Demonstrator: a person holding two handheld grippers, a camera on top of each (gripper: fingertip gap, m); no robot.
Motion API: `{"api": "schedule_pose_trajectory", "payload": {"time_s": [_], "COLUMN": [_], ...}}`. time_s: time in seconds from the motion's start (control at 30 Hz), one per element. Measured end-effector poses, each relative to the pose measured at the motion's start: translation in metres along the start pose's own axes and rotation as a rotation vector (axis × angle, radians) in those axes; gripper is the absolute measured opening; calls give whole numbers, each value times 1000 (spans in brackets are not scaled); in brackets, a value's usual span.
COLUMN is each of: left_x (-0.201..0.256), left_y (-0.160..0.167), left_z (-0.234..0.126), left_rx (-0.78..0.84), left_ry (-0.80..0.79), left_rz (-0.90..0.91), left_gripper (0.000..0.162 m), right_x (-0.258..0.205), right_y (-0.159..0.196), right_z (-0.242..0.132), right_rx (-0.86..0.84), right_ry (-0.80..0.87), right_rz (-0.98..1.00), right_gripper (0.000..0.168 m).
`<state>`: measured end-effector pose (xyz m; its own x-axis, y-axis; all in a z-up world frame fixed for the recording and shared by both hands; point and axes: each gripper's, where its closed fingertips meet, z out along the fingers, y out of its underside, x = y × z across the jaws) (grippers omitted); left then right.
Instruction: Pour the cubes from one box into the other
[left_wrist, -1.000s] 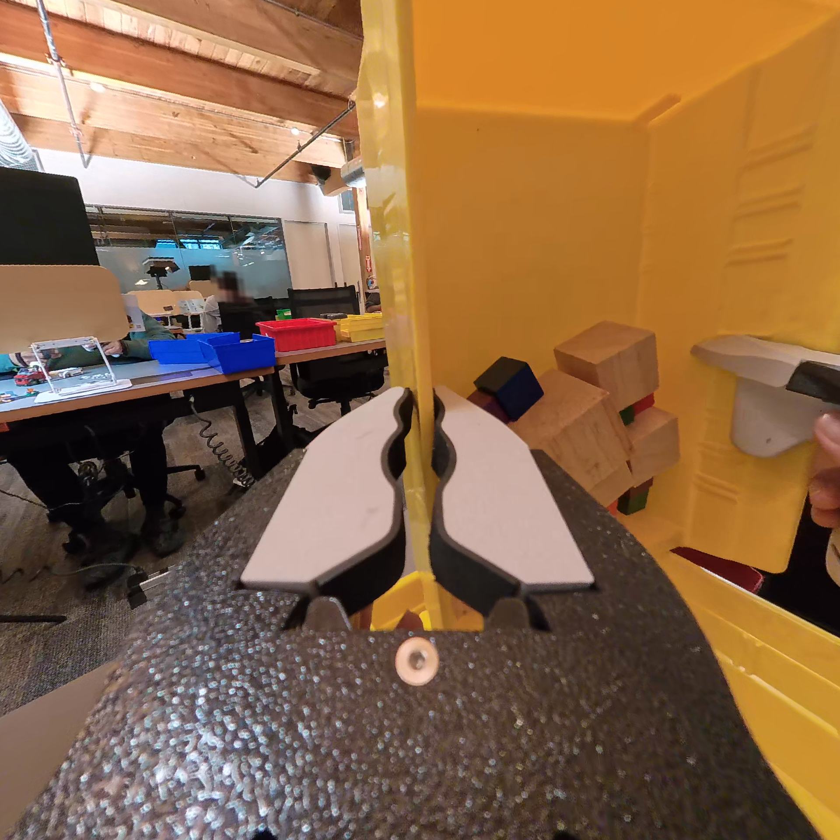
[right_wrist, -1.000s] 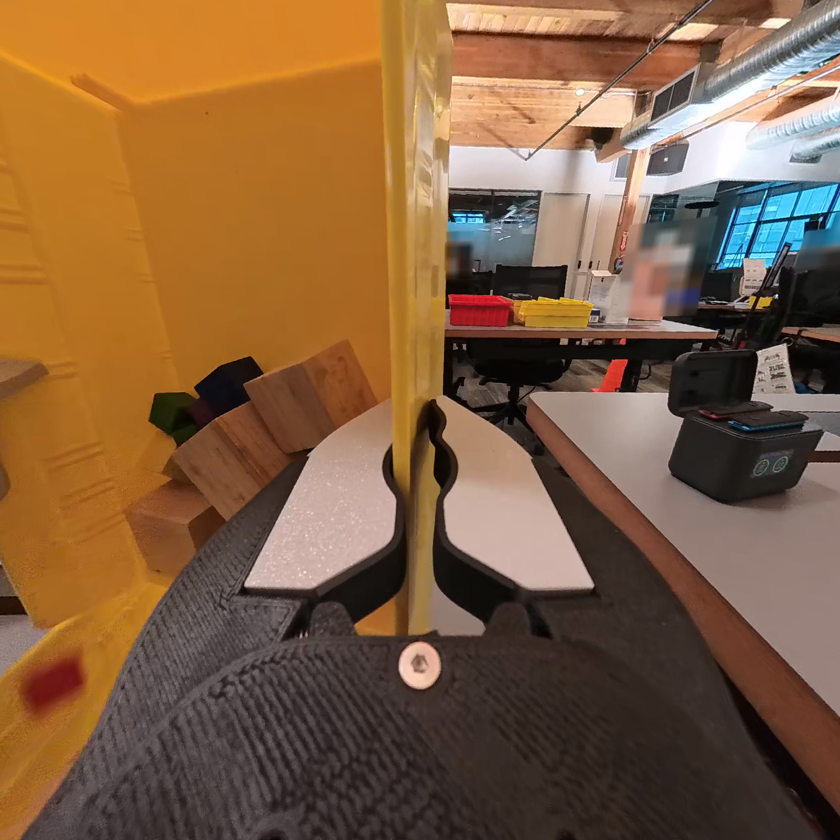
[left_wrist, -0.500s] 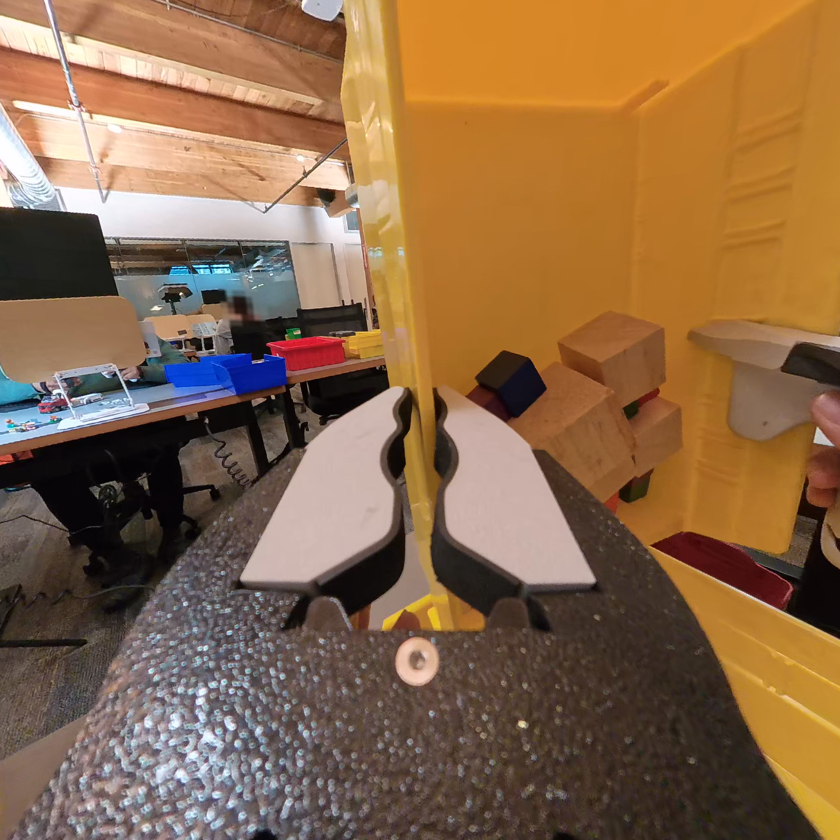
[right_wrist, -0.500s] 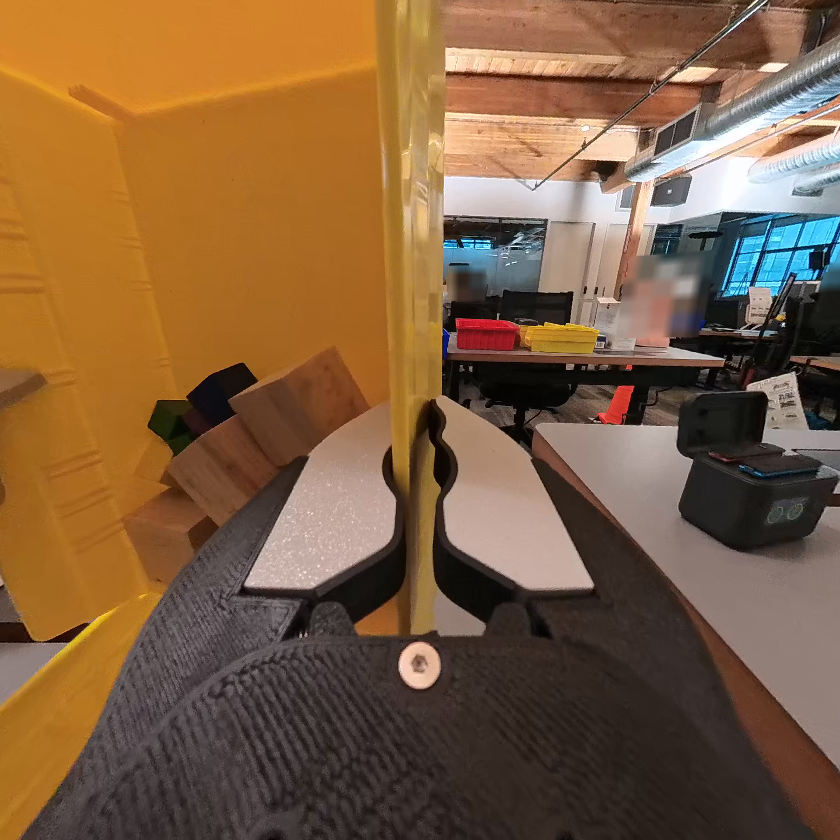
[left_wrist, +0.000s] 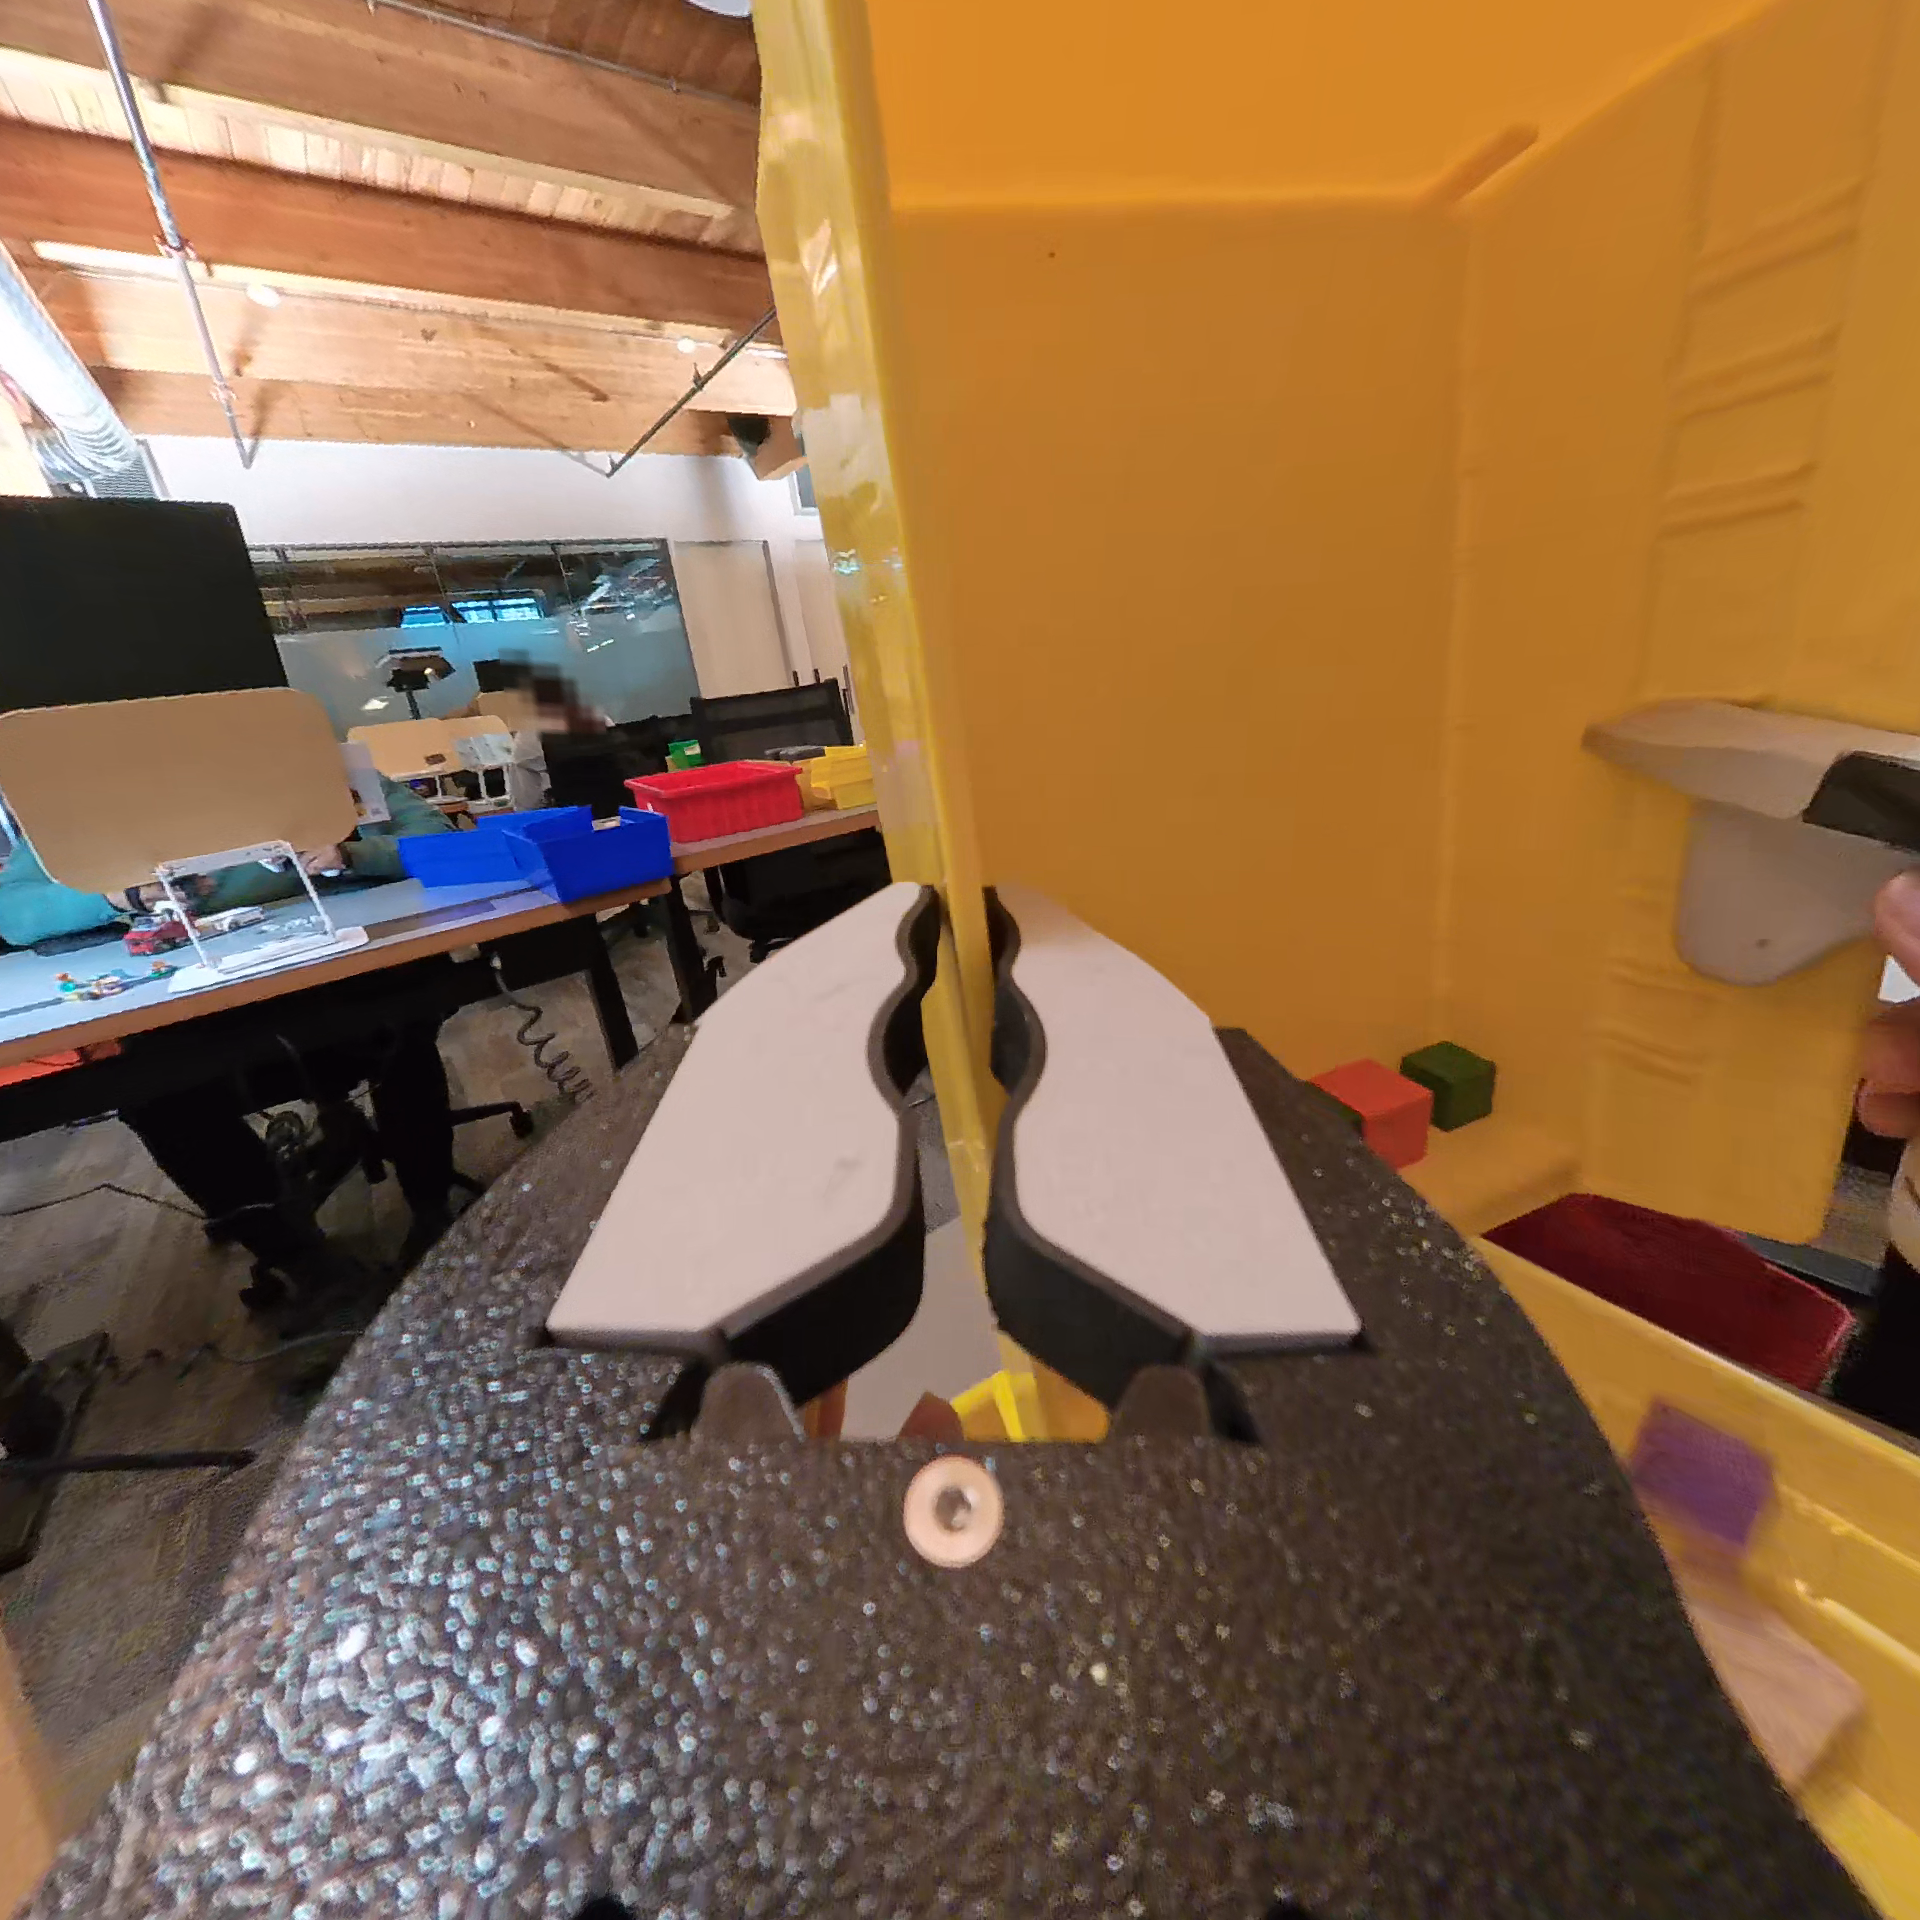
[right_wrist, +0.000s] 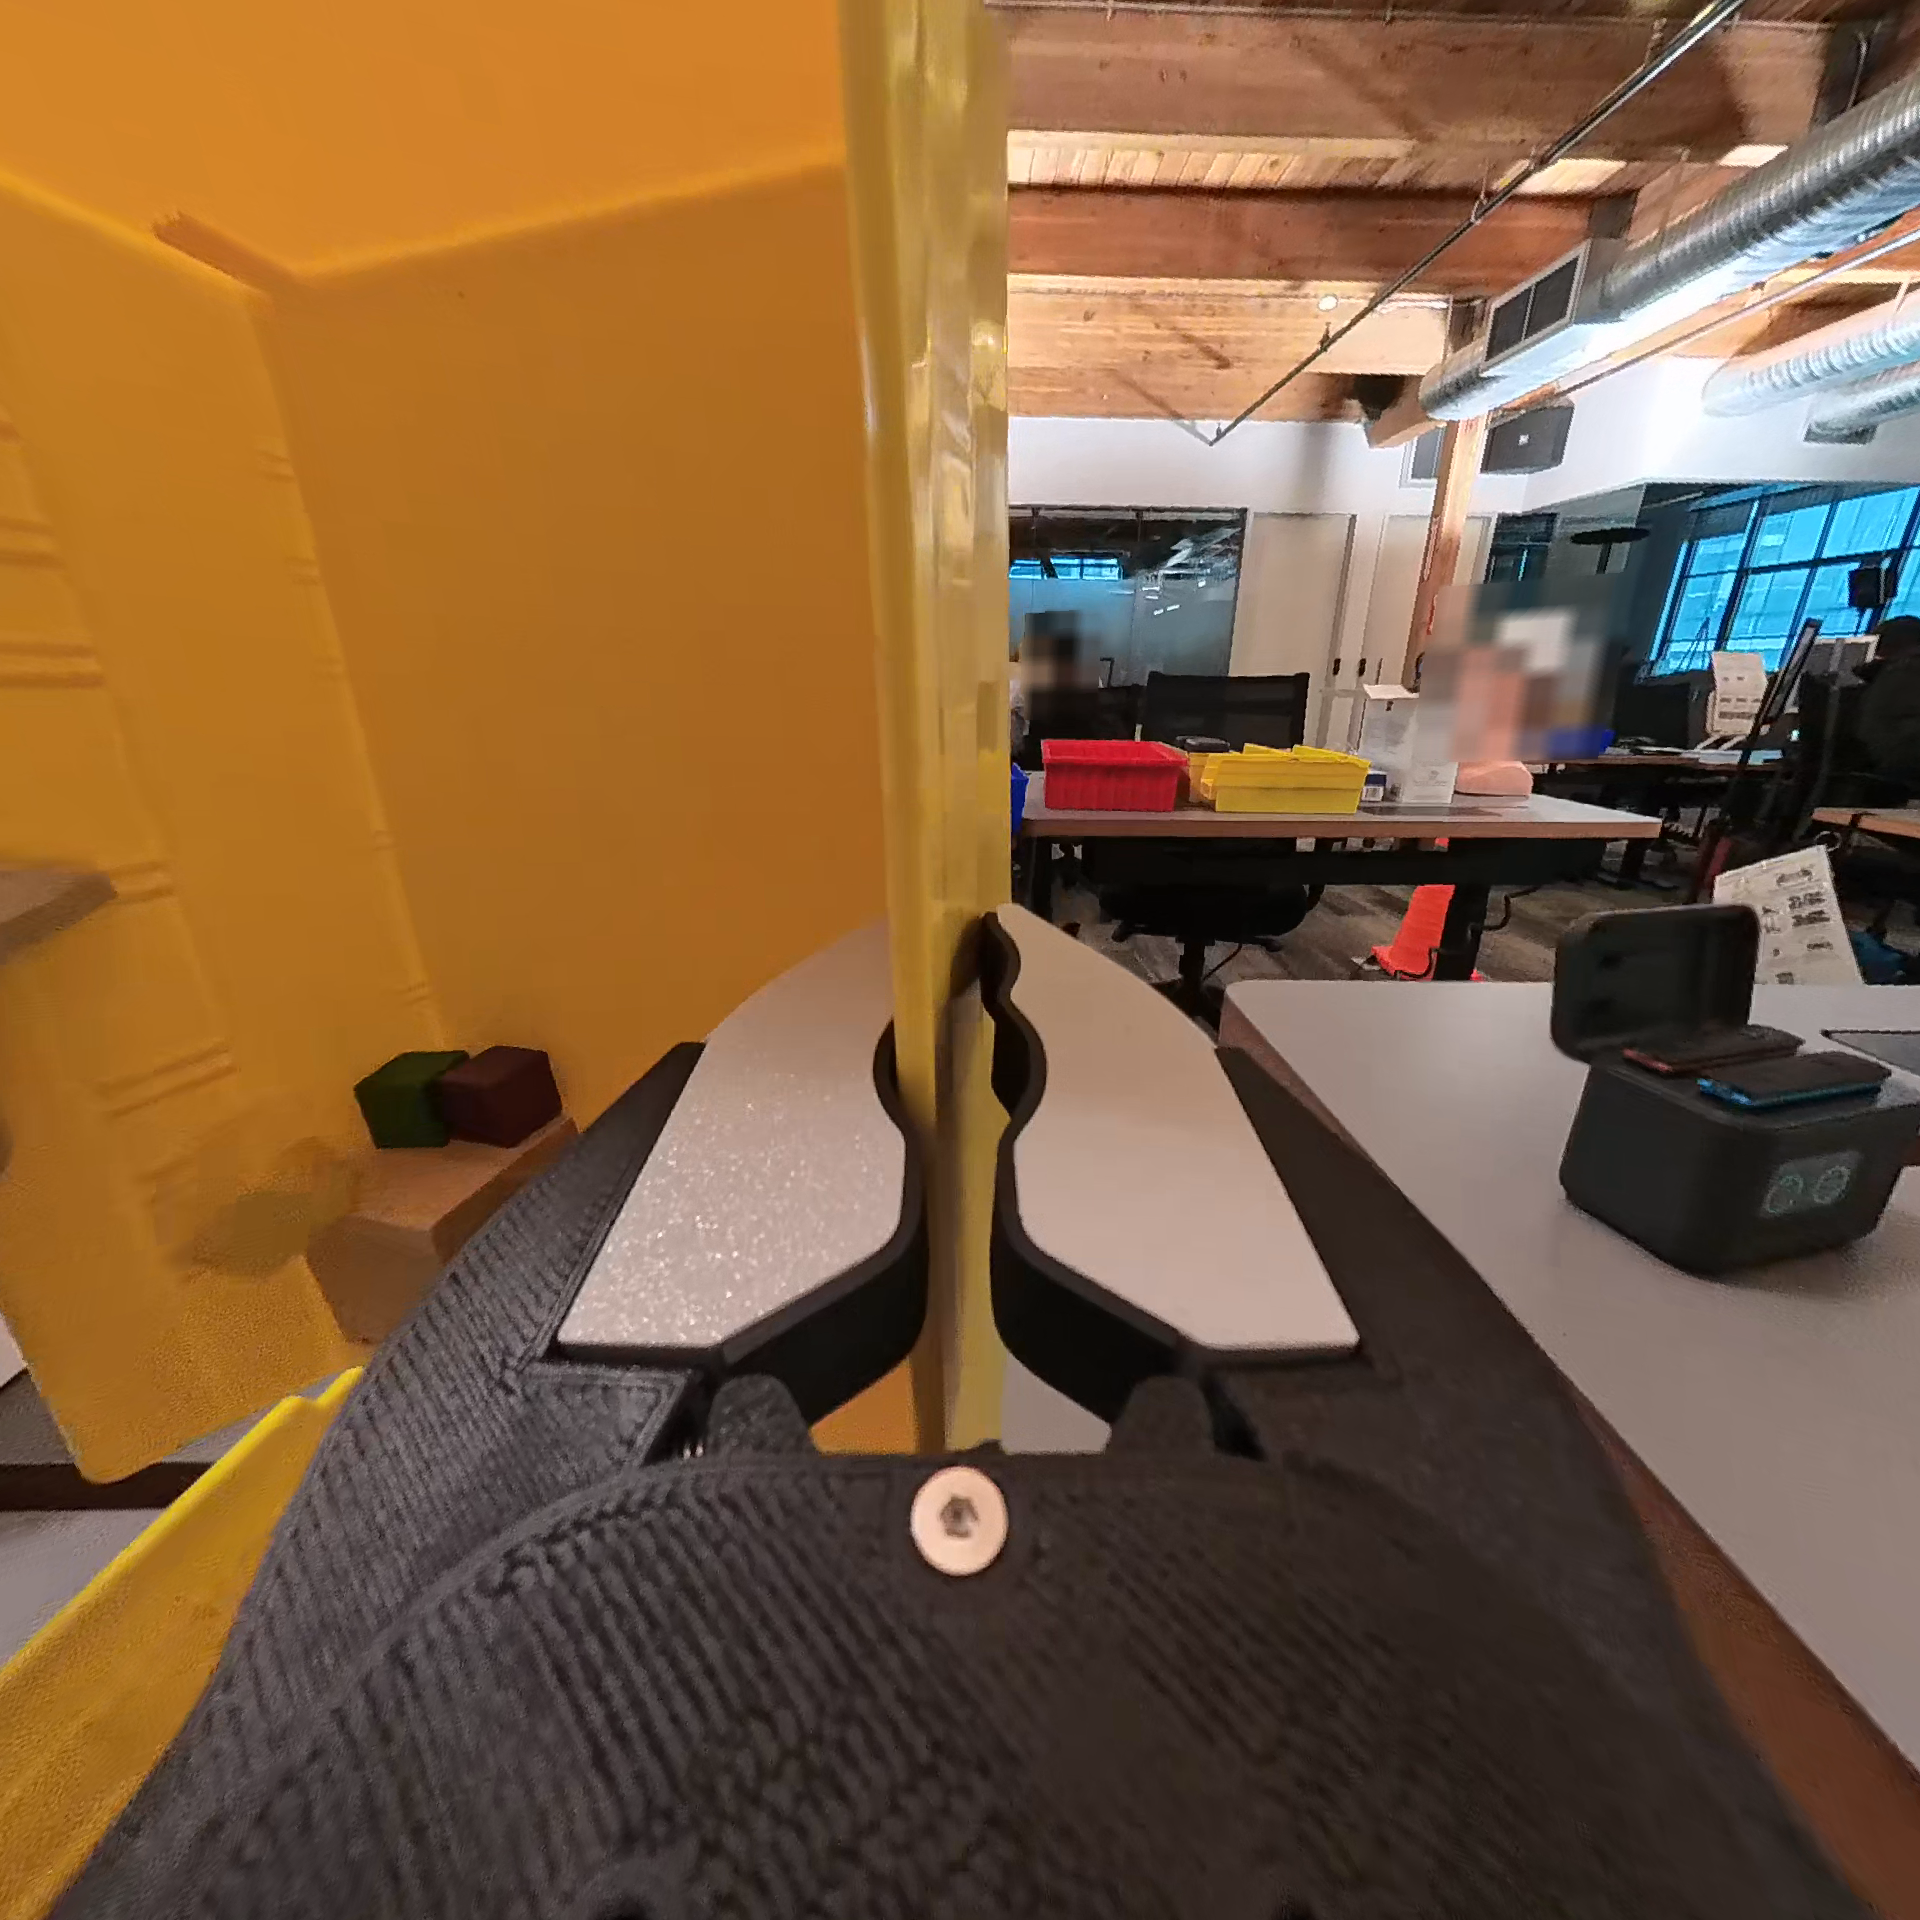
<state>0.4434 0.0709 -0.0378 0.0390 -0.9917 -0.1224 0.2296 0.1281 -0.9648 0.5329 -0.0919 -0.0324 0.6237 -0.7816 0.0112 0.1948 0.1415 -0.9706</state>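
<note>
Both grippers hold a yellow box tipped up on its side, high above a second yellow box (left_wrist: 1745, 1455), whose rim also shows in the right wrist view (right_wrist: 156, 1558). My left gripper (left_wrist: 961, 925) is shut on one side wall (left_wrist: 842, 520). My right gripper (right_wrist: 961, 935) is shut on the opposite wall (right_wrist: 925, 520); one of its fingers (left_wrist: 1756, 831) shows in the left wrist view. Inside the tipped box a red cube (left_wrist: 1371, 1107), a green cube (left_wrist: 1449, 1081) (right_wrist: 400, 1096) and a wooden block (right_wrist: 436, 1216) remain. A purple cube (left_wrist: 1699, 1475) and a wooden cube (left_wrist: 1766, 1683) are blurred in mid-fall.
A grey table (right_wrist: 1558, 1351) lies to the right with an open black case (right_wrist: 1725, 1143) on it. A dark red bin (left_wrist: 1662, 1288) sits beyond the lower box. Desks with red, blue and yellow bins (left_wrist: 717, 800) and seated people are farther back.
The pile of wooden and coloured cubes has slid out of the tipped box; only a few cubes stay inside. Both grippers have kept their hold and tilted the box further.
</note>
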Motion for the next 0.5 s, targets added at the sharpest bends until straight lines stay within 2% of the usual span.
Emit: {"api": "schedule_pose_trajectory", "payload": {"time_s": [0.2,0.5], "left_x": [0,2], "left_y": [4,-26], "left_z": [-6,-15], "left_rx": [9,117], "left_ry": [1,-33], "left_rz": [-5,56], "left_gripper": [7,7], "right_x": [-4,-7], "right_y": [2,-25], "right_z": [-3,-5], "right_rx": [17,125], "right_ry": [-15,-19], "right_rz": [13,17], "right_gripper": [7,7]}}
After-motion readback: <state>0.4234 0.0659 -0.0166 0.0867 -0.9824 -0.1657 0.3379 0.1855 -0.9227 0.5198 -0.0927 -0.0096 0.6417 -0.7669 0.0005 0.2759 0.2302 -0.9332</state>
